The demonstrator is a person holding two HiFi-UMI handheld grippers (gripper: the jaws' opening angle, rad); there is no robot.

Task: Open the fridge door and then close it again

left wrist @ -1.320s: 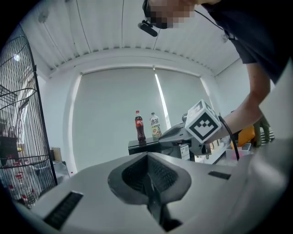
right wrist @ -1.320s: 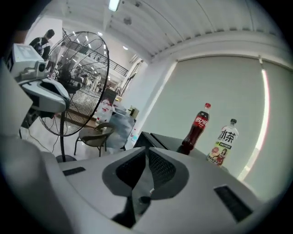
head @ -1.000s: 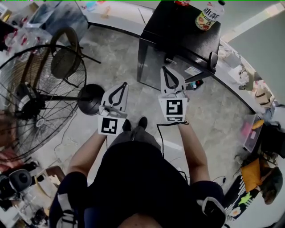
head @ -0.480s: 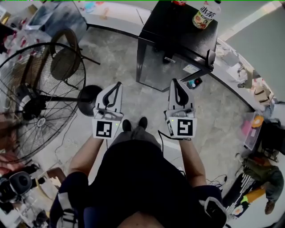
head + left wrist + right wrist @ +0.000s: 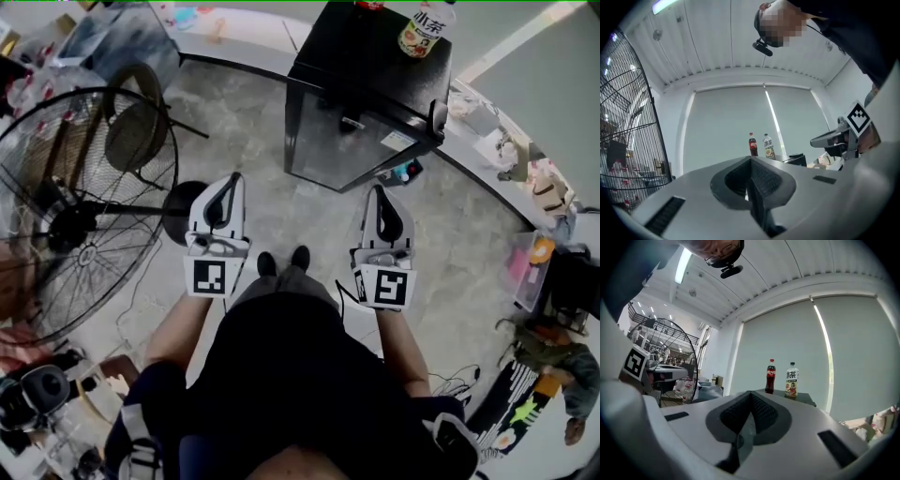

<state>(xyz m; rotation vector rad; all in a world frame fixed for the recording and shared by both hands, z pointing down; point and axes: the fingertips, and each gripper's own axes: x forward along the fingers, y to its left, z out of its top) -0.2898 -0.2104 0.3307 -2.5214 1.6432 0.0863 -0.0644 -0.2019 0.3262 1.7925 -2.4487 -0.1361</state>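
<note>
Fridge (image 5: 370, 66): black and low, on the floor, with a cola bottle (image 5: 770, 376) and a tea bottle (image 5: 419, 28) upright on its top.
Door (image 5: 330, 141): shut, flush with the fridge body; small dark fitting (image 5: 352, 122) near its upper edge, likely the handle.
Stage: fits a door yet to be pulled open just as well as one swung shut again; not settled by this scene.
Left claw (image 5: 232, 180): pressed together, pinching nothing; short of the fridge, off the door's left side, well apart from the fitting.
Right claw (image 5: 381, 192): also closed tip to tip and empty; short of the fridge, out from the door's right corner, touching nothing.
Reason for the hold: probably a neutral carry, tips closed because nothing needs gripping, both aimed toward the fridge.
Pose: forearms stretched forward from the body, claws about level, side by side, marker cubes toward the person.
Fan (image 5: 75, 206): far left of the fridge, apart from both arms.
</note>
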